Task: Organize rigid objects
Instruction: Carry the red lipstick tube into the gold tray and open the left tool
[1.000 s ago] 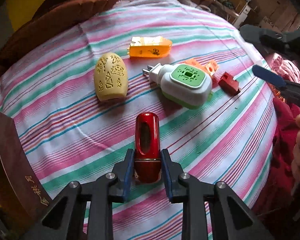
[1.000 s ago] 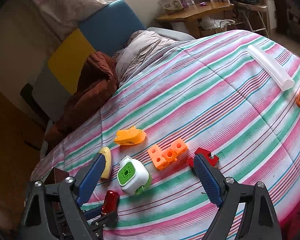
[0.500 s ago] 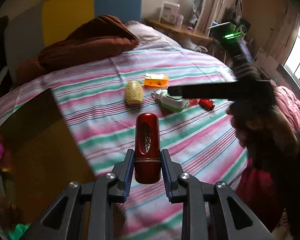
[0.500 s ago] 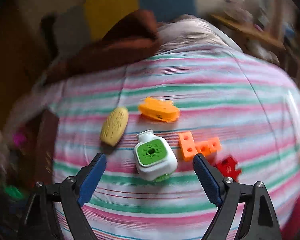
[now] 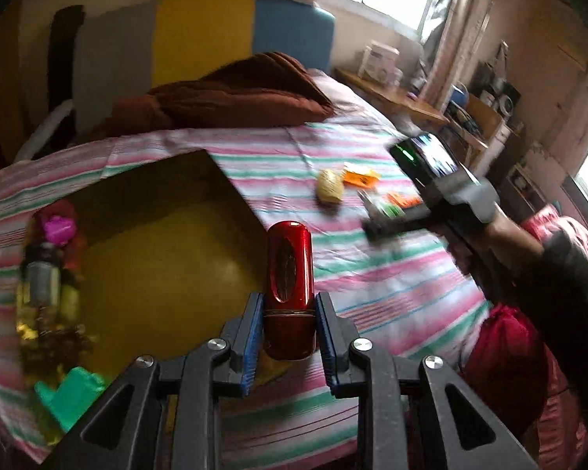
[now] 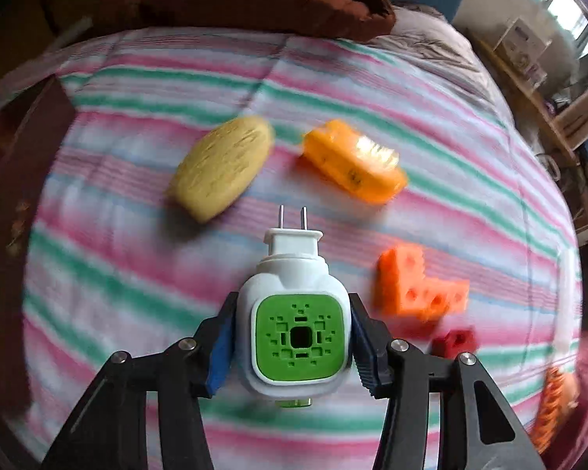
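Observation:
My left gripper [image 5: 288,342] is shut on a red metallic cylinder [image 5: 289,288] and holds it above the edge of an open brown box [image 5: 156,250] with a yellow inside. My right gripper [image 6: 292,344] has its blue pads against both sides of a white and green plug-in device [image 6: 296,317] lying on the striped bedspread [image 6: 137,274]. A yellow oval [image 6: 221,166], an orange case [image 6: 352,162], an orange block piece [image 6: 415,286] and a small red block [image 6: 454,342] lie around it. The right gripper also shows, blurred, in the left wrist view [image 5: 396,219].
The box holds several items along its left side, among them a pink piece [image 5: 58,227] and a green piece [image 5: 68,393]. A brown cushion [image 5: 235,94] lies at the head of the bed. Another orange piece [image 6: 556,403] sits near the bed's right edge.
My left gripper has carried the red cylinder left, from the bedspread to over the box. My right gripper has dropped down and closed in around the white and green plug-in device.

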`<state>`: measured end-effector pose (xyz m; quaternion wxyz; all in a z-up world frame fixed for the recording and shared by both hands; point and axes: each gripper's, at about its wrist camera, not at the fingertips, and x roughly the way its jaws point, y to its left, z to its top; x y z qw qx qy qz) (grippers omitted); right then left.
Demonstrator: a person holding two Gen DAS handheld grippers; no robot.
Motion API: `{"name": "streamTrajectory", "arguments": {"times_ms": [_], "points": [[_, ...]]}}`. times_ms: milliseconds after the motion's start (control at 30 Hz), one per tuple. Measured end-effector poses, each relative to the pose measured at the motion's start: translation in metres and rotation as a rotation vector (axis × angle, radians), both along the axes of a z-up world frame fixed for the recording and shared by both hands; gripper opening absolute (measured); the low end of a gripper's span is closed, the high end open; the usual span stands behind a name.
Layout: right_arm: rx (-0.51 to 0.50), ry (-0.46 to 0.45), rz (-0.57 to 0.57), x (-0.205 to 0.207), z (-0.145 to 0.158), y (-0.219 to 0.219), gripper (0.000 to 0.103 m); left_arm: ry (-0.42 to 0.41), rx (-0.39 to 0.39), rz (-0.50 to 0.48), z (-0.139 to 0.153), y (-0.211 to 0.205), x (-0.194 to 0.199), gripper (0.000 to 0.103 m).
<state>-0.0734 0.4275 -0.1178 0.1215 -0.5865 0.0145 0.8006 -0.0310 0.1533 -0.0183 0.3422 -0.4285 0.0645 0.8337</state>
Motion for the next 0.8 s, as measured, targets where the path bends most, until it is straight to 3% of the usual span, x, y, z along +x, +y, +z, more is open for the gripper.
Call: {"name": "streamTrajectory", "arguments": {"times_ms": [133,433,800], "points": [[-0.118,0.035,0.059,0.029,-0.004,-0.028,0.053,0.036,0.003,0.081,0.006,-0.025,0.001,0.026],[-0.143,0.092,0.045,0.052,-0.007,-0.029,0.053,0.187,-0.085,0.243,0.017,-0.068,0.015,0.026],[-0.102,0.098,0.065,0.053,-0.008,-0.035,0.052,0.214,-0.121,0.315,0.018,-0.098,0.021,0.026]]}}
